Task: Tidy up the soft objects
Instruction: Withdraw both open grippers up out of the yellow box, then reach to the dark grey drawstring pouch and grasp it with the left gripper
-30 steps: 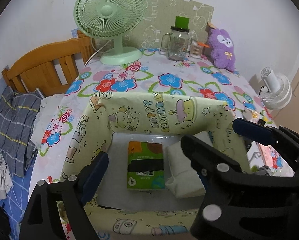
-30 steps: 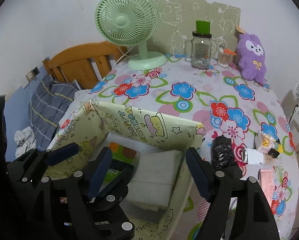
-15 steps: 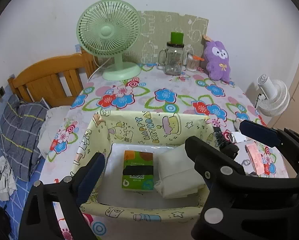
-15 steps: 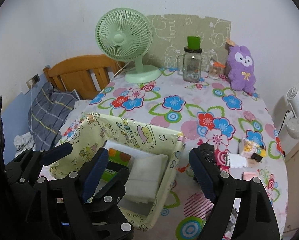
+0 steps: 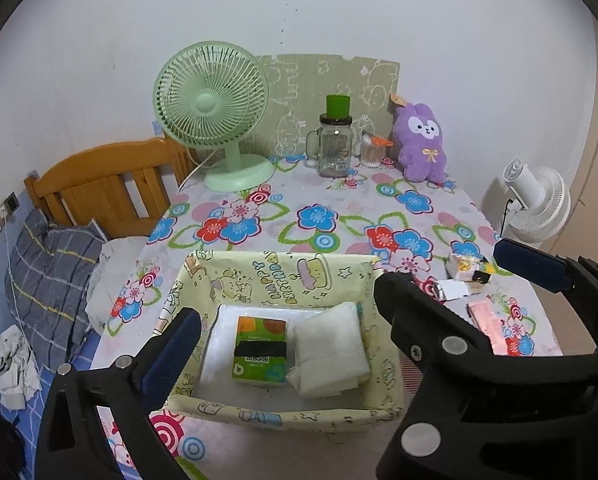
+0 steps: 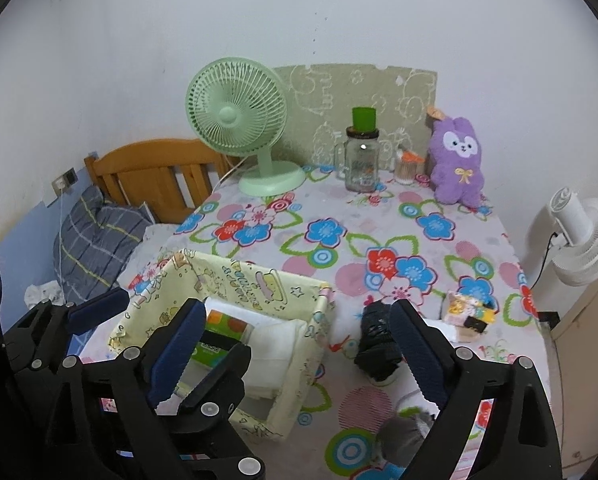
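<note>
Flower-print tablecloth (image 5: pixel 319 200) carries a pale yellow fabric bin (image 5: pixel 283 276) at its near edge, holding a green tissue pack (image 5: pixel 259 350) and white folded cloth (image 5: pixel 331 350). My left gripper (image 5: pixel 287 332) and right gripper (image 6: pixel 295 344) are both opening, nothing between them; I'd judge the black crumpled bundle (image 6: pixel 377 340) just right of the bin light and squashy, best pinched across its middle

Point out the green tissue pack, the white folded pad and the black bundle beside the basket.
green tissue pack (image 5: pixel 259 350), left wrist view, on its printed top face.
white folded pad (image 5: pixel 329 346), left wrist view, middle of its top.
black bundle (image 6: pixel 377 344), right wrist view, on its crinkled side, outside the basket.
</note>
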The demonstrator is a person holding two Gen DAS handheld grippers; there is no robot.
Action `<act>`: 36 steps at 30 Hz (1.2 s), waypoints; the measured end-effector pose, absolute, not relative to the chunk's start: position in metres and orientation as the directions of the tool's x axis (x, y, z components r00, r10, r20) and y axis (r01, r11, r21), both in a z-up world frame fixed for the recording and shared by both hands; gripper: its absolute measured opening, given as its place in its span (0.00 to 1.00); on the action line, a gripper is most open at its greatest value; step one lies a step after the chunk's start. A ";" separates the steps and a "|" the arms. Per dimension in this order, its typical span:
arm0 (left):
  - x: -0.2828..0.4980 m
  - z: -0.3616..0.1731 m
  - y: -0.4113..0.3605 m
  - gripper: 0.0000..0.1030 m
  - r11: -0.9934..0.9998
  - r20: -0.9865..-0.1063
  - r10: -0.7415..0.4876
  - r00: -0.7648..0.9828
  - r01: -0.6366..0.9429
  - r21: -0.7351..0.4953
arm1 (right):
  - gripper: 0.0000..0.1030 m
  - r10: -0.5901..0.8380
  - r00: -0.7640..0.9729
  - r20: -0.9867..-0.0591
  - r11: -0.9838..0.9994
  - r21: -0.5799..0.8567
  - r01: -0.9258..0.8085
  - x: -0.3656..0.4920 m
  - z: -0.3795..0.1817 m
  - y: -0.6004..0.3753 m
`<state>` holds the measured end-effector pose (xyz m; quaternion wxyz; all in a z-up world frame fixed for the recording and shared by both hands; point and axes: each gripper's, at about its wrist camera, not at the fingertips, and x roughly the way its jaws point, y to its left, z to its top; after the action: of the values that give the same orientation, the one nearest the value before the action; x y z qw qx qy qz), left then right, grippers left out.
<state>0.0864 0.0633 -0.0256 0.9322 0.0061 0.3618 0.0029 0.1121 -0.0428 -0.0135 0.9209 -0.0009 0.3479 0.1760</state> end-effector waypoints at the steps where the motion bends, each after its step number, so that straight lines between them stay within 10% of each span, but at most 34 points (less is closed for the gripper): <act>1: 0.085 -0.025 0.062 1.00 1.000 -0.674 0.008 0.739 0.001 0.012 | 0.93 0.322 0.699 -0.639 0.939 0.120 -0.323 0.111 -0.012 -0.045; 36: 0.054 -0.022 -0.025 1.00 0.998 -0.638 -0.045 0.769 0.062 0.003 | 1.00 0.220 0.765 -0.605 0.972 0.073 -0.222 0.071 -0.008 -0.133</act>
<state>0.0536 -0.0249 -0.0224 0.9404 0.0120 0.3388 -0.0285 0.0707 -0.1334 -0.0077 0.9395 -0.0013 0.3218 0.1176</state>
